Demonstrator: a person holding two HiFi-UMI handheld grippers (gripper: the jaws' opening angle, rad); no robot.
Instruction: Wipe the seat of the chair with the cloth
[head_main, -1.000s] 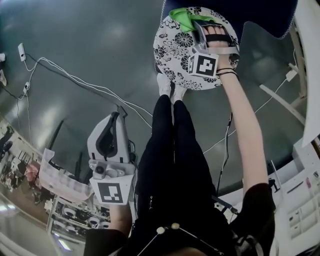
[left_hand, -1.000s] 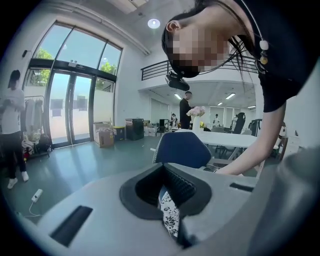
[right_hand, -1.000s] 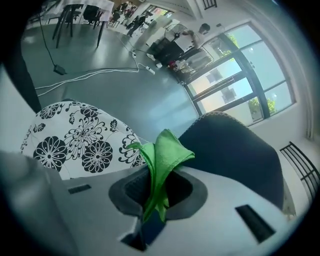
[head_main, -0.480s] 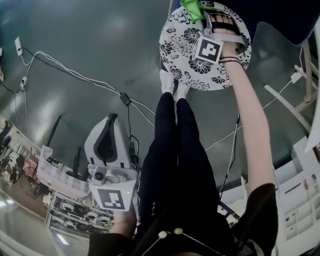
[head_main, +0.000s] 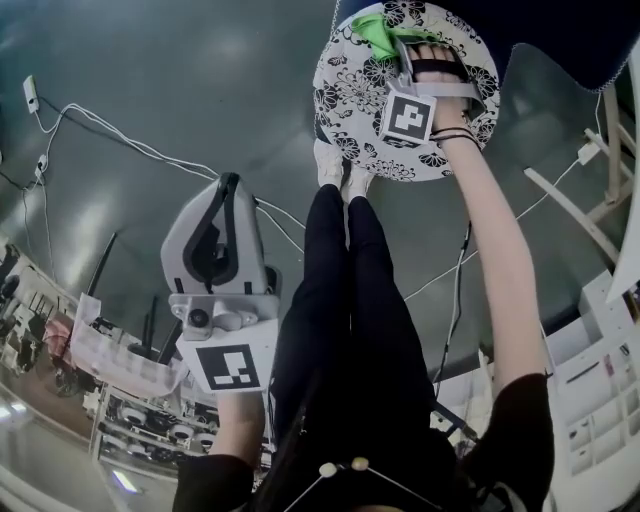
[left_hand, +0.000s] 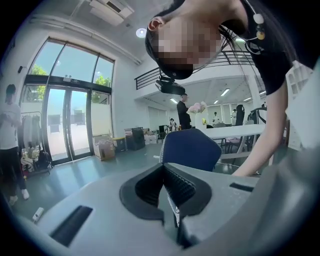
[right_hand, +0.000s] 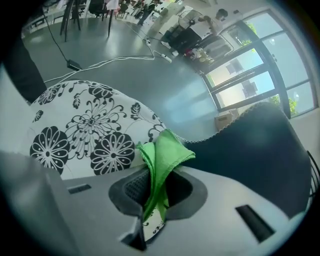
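The cloth (head_main: 378, 32) (right_hand: 162, 157) is pinched between the jaws of the right gripper (head_main: 393, 48) (right_hand: 155, 192) and is held at the far rim of the round seat (head_main: 350, 90) (right_hand: 85, 130), just beside the dark backrest (head_main: 540, 30) (right_hand: 250, 150). Little room is left on that side. Most of the flowered seat is seen bare toward the near rim, where the person's feet (head_main: 340, 175) are placed. To the left, open floor (head_main: 150, 80) is crossed by cables (head_main: 150, 155).

The cloth's lower part is hidden between the jaw pads, so only a folded green bunch is shown. In the head view the seat's far edge and the backrest are cut off by the frame. Whether the cloth is pressed on the seat cannot be told.

The cloth's long axis is run along the jaws, with its free folded end pointed toward the backrest.

The left gripper (head_main: 228, 185) (left_hand: 164, 187) is held well apart, low beside the person's legs, with its jaws pressed together on nothing.
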